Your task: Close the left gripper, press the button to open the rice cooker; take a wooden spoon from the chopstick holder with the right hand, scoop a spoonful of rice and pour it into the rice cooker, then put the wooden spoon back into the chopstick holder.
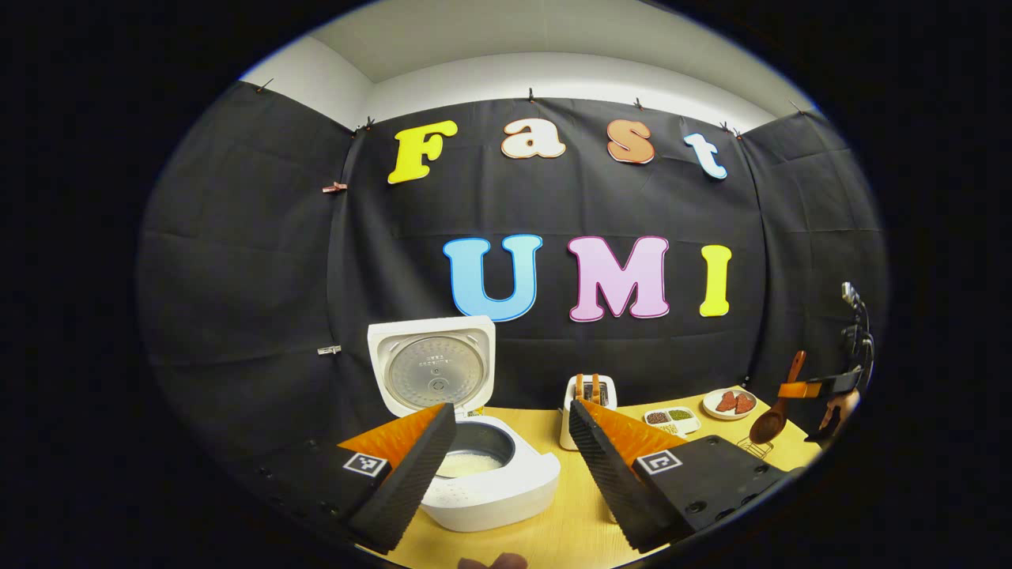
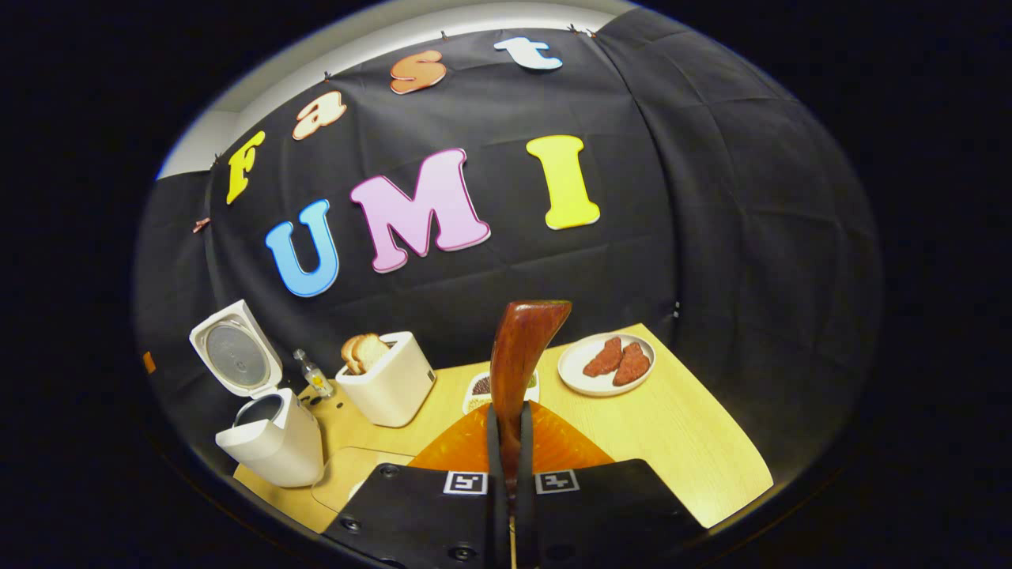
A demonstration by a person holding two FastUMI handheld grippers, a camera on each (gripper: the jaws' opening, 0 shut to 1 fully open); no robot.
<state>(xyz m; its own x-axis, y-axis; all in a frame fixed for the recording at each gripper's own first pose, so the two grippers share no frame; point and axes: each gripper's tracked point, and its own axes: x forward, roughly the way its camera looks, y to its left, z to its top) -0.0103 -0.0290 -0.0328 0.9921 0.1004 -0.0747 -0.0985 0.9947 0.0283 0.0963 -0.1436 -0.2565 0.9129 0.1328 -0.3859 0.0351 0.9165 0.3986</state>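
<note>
Rice cooker (image 1: 482, 474) stands open on the tabletop (image 1: 569, 529), lid up, white rice in its pot. Left hand-held gripper (image 1: 514, 458) is spread wide before it. Right hand-held gripper (image 2: 506, 442) is clenched on the wooden spoon (image 2: 518, 356), above the tabletop; a plate (image 2: 605, 363) holds red pieces.

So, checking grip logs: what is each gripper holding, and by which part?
The right gripper is shut on the wooden spoon, gripping its handle. The left gripper is open, holding nothing.
</note>
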